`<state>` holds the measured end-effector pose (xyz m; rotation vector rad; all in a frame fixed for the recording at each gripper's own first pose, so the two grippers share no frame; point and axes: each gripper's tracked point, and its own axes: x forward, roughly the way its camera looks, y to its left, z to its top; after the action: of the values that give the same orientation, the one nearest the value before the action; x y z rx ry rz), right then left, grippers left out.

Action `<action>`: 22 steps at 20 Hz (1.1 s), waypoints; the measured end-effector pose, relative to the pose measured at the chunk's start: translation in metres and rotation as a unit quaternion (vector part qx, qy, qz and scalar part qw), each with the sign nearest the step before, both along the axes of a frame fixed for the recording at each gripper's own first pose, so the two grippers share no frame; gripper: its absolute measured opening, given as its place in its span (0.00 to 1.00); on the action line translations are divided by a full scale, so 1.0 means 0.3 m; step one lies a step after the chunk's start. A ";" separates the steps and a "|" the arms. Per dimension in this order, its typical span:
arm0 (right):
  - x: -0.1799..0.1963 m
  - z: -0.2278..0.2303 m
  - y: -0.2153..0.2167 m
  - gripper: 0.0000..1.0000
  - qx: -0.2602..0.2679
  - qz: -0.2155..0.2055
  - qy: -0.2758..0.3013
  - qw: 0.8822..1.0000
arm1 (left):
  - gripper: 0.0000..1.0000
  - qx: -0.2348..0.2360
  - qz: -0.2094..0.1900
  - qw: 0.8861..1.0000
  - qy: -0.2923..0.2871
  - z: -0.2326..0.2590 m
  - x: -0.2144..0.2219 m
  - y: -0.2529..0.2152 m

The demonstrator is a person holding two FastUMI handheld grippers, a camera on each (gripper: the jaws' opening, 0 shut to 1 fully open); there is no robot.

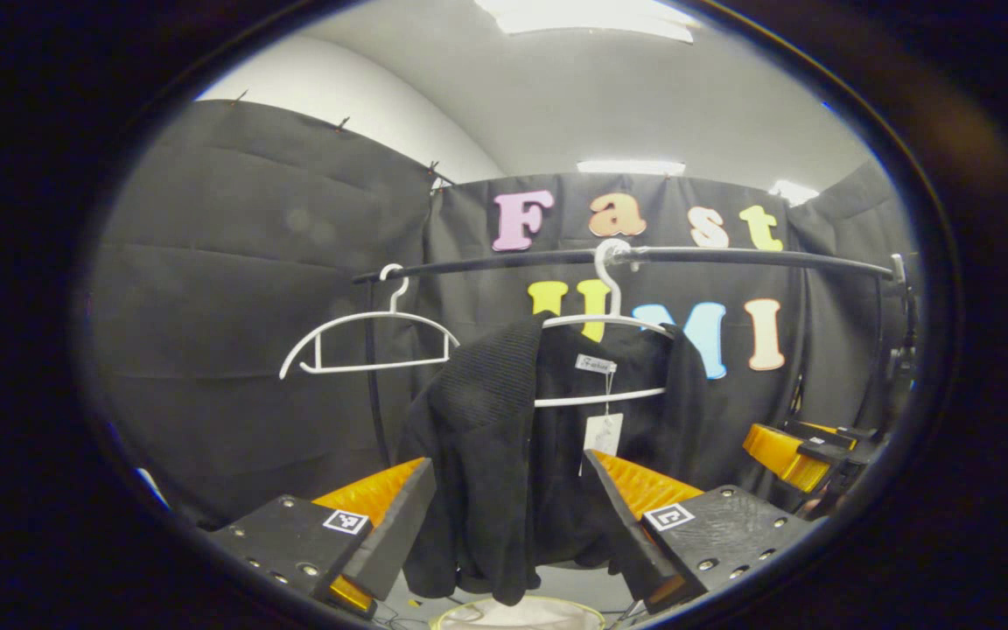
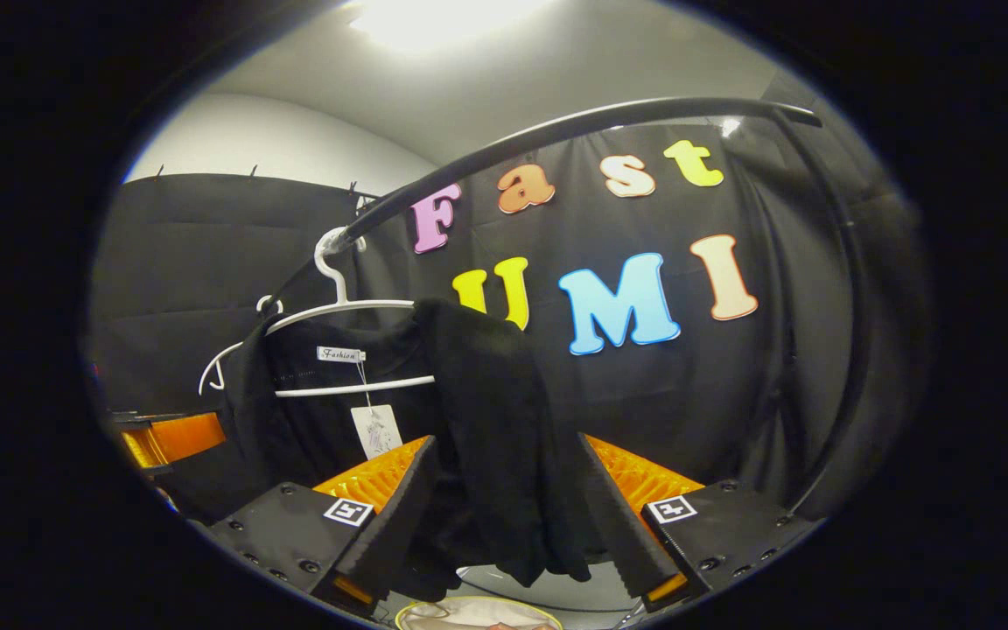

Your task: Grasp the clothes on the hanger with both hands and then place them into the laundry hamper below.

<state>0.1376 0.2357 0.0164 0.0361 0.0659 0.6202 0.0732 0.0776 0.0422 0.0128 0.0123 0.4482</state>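
Left gripper view: left hand-held gripper (image 1: 508,516) spread wide, fingers either side of the hanging left half of a black garment (image 1: 504,455); cannot tell if either finger touches the cloth, no pinch visible. Garment hangs on a white hanger (image 1: 611,325) hooked on a black rail (image 1: 731,258), white tag (image 1: 602,433) dangling at the collar. A second white hanger (image 1: 368,343), bare, hangs further left on the same rail. Right hand-held gripper (image 1: 806,451) at the right edge, just beside the garment's other side; how its fingers stand cannot be told here. Rim of the laundry hamper (image 1: 517,612) at the bottom edge, below the garment.

Right gripper view: right hand-held gripper (image 2: 504,525) spread wide, fingers flanking the drooping right half of the black garment (image 2: 486,420), not clamped. White hanger (image 2: 342,306) on the rail (image 2: 556,127), tag (image 2: 374,429) visible. Left hand-held gripper (image 2: 173,437) at the left edge by the garment. Bare hanger (image 2: 228,354) behind. Hamper rim (image 2: 478,612) below.
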 end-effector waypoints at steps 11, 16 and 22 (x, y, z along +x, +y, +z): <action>0.212 -0.005 0.216 0.98 0.003 0.065 -0.007 0.998 | 1.00 0.001 0.067 0.998 -0.010 0.028 0.137 0.066; 0.261 -0.025 0.268 0.98 -0.007 0.073 -0.006 0.997 | 1.00 0.003 0.103 0.995 -0.001 0.001 0.193 0.112; 0.348 -0.047 0.299 0.98 -0.007 0.065 -0.007 0.998 | 0.98 -0.016 0.118 0.993 0.000 -0.039 0.262 0.161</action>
<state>0.2420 0.3254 0.0022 0.0136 0.0590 0.7501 0.1519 0.1257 0.0304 -0.0197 0.0218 0.6838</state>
